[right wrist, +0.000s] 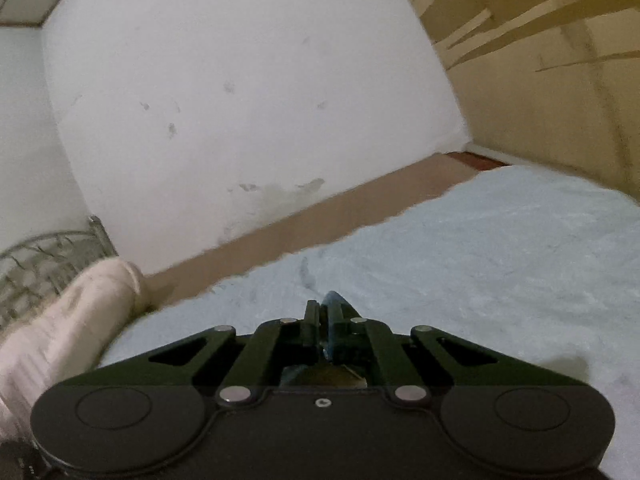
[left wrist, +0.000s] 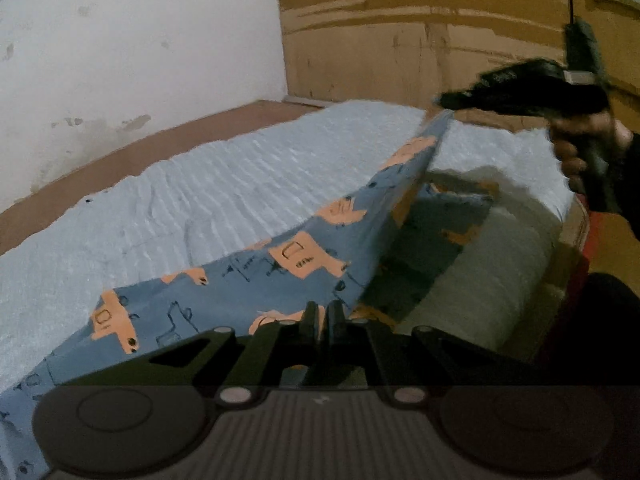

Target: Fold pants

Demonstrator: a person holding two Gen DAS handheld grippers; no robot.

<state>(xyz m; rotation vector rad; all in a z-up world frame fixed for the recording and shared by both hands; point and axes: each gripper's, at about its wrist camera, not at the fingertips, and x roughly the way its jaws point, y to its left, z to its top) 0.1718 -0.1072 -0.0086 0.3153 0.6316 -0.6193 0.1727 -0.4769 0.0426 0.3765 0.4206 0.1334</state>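
The pants (left wrist: 288, 264) are blue cloth printed with orange shapes, lying on a pale blue bedspread (left wrist: 224, 184). My left gripper (left wrist: 324, 312) is shut on their near edge, with cloth pinched between its fingers. My right gripper (left wrist: 446, 106), held in a person's hand at the upper right of the left wrist view, pinches a far corner of the pants and holds it up, so the cloth rises in a taut ridge. In the right wrist view that gripper (right wrist: 325, 312) is shut with a sliver of blue cloth (right wrist: 334, 300) poking out between its fingers.
A white wall (left wrist: 140, 60) stands behind the bed, with a brown strip (left wrist: 160, 148) along its foot. Cardboard panels (left wrist: 400, 40) fill the far right. A white rolled pillow (right wrist: 72, 320) and a metal bed frame (right wrist: 44, 256) lie at the left. The bedspread's rounded edge (left wrist: 500, 272) drops away at right.
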